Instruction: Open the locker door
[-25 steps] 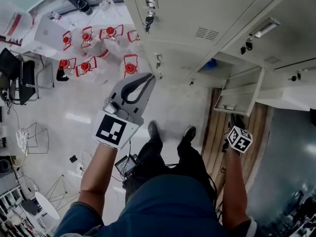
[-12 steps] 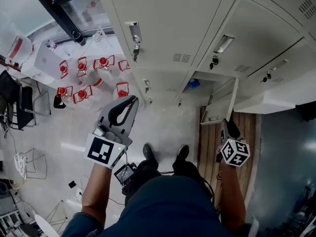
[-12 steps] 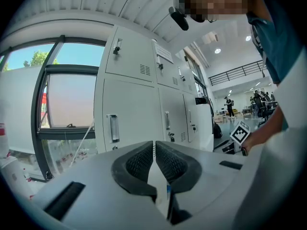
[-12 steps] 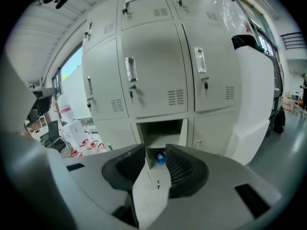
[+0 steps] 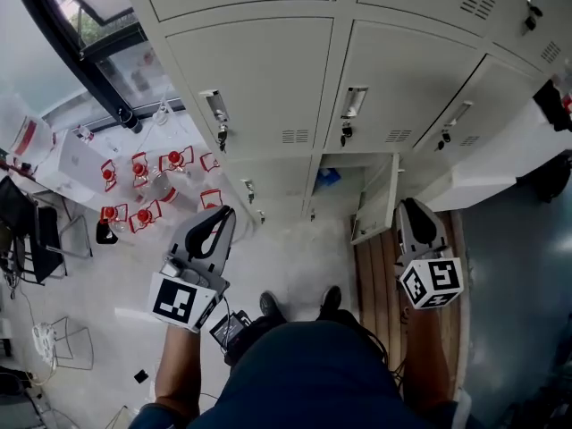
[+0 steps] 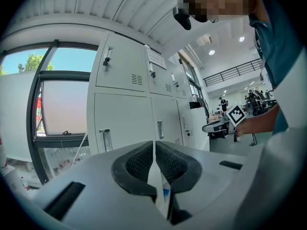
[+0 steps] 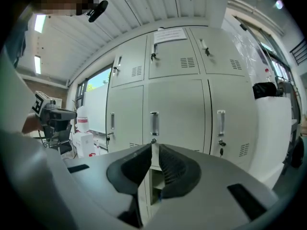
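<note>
While both claws are held out level before the bank of pale lockers [image 5: 268, 79], the locker door [image 5: 377, 199] stands already swung out in the bottom row, at the right side of its compartment. A small blue object [image 5: 328, 177] lies inside that compartment. The left claw [image 5: 226, 212] is closed with its pads meeting at the tips and has nothing in its hold. It points at the lockers nearest the window [image 5: 85, 25] and is well apart from the opened door. The right claw [image 5: 407, 205] has just been closing and now leaves only a thin slit between its tips, with nothing between them. From the head view its tips appear just right of the door's free edge. Its own view shows it facing the shut doors of the row above, touching none of them, with the open compartment glimpsed low through the slit. Small keys [image 5: 222, 138] hang from the locks of the middle row. Red-capped bottles [image 5: 138, 170] stand in a cluster on the pale floor [image 5: 295, 262] left of the left claw. A wooden strip [image 5: 375, 284] runs beneath the opened door, and the person's shoes [image 5: 271, 304] rest on the floor between the two claws.
</note>
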Tool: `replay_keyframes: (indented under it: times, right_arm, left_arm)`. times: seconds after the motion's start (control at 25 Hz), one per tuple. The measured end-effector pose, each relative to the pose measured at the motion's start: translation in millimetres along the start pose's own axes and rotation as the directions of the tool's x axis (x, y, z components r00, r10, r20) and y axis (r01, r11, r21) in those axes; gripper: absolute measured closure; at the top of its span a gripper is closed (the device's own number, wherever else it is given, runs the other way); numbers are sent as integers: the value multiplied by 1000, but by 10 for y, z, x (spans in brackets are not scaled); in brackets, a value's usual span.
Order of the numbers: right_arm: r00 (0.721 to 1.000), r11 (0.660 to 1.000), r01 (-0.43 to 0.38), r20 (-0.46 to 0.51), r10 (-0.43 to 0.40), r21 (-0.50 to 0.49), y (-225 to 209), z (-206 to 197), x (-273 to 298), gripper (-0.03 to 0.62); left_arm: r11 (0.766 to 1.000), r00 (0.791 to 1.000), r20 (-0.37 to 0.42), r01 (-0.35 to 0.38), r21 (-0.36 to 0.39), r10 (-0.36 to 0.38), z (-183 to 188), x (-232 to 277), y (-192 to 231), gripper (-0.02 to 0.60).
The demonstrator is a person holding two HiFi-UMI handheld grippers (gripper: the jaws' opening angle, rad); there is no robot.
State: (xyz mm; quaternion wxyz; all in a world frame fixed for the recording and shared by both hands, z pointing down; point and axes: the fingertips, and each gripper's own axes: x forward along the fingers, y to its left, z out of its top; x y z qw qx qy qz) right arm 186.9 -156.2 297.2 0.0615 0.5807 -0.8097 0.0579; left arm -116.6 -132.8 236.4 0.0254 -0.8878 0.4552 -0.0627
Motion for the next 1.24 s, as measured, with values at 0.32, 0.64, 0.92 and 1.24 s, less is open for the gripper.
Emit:
replay_keyframes:
  times: [0.32, 0.64, 0.92, 1.24]
  right_arm:
    - [994, 993, -110, 0, 110, -32, 215, 478, -329, 558]
    - [992, 990, -122, 1, 122, -71, 283, 610, -471, 559]
    - [995, 994, -97, -11, 96, -59, 194, 546, -472, 559]
    - [996, 995, -83, -17, 82, -48, 159, 528, -351, 559]
  left_arm:
    - [1000, 1000, 2, 16, 0, -16, 129, -102, -203, 549]
    - [998, 998, 0, 57, -11, -57, 107, -84, -396, 549]
    - [997, 997, 9, 71, -12, -71, 113, -19, -392, 549]
    - [997, 997, 0, 76, -12, -76, 83, 79, -307, 549]
